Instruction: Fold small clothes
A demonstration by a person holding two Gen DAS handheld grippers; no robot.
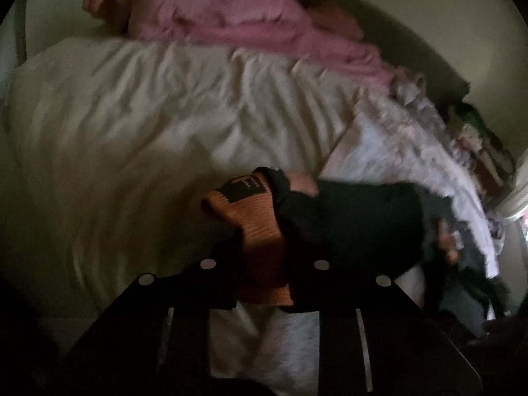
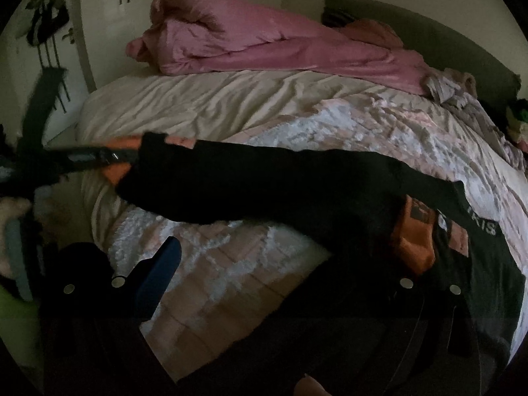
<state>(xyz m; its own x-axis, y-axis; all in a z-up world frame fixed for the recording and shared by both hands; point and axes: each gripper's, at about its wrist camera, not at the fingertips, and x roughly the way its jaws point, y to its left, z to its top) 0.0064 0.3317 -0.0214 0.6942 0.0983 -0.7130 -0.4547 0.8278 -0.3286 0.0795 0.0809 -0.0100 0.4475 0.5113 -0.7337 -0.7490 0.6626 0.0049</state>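
Your left gripper [image 1: 264,274] pinched garment [image 1: 346,217] orange end; long axis ran across toward your right gripper [image 2: 264,283], spread.

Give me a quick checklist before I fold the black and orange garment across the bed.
1. Left tool clamped on the garment's orange end: ok, fingers closed on fabric.
2. Right tool gripping the other end: cannot tell; one finger stands clear of cloth, the other is lost in dark fabric.
3. Garment stretched out between tools: ok.
4. Garment free of wrinkles: cannot tell, too dark.
5. Landing area on the quilt: ok, open.
6. Pink blanket out of the way: ok.
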